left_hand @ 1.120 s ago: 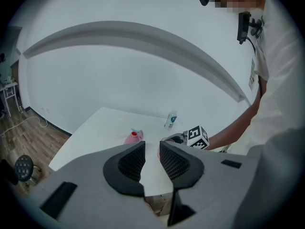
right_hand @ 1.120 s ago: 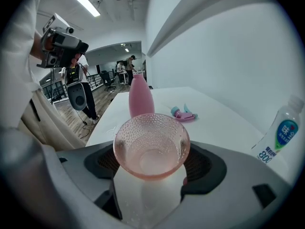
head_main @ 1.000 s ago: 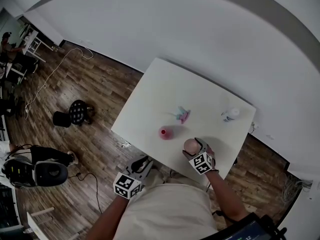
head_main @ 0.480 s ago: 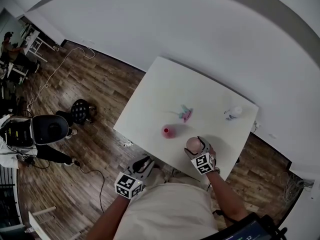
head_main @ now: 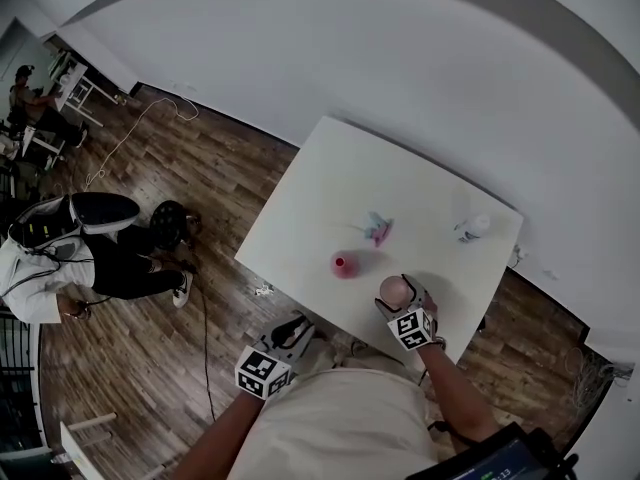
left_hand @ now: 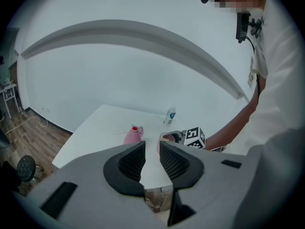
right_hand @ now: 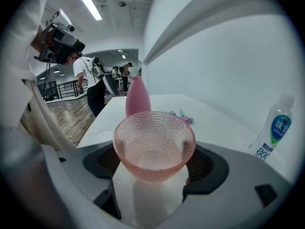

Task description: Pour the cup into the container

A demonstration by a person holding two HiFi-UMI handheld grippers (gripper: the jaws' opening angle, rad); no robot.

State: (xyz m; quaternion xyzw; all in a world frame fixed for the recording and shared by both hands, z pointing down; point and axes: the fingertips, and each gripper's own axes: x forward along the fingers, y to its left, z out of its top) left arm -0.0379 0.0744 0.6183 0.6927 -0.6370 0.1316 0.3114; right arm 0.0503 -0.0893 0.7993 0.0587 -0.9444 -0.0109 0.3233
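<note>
In view: one table [head_main: 330,188], one cup [right_hand: 154,144], one pink container [head_main: 344,264], one plastic bottle [head_main: 473,227], one small pink-and-teal item [head_main: 377,228].

- Head cam: high up, looks steeply down; far off, so the whole white table [head_main: 330,188], wood floor [head_main: 150,168] & both grippers fit in. Left gripper [head_main: 292,328] sits off the table's near edge, right gripper [head_main: 398,294] over the tabletop.
- Left gripper cam: low, off the near edge, faces across the table to the white wall [left_hand: 119,70]; mid-range on pink bottle [left_hand: 133,135] & water bottle [left_hand: 170,116].
- Right gripper cam: just over the tabletop, v. close on the pink glass cup [right_hand: 153,144] btw its jaws; faces along the table to the open room.
- Shared: all 3 views catch table, pink bottle, water bottle; left gripper cam also sees right gripper's marker cube [left_hand: 194,137].
</note>
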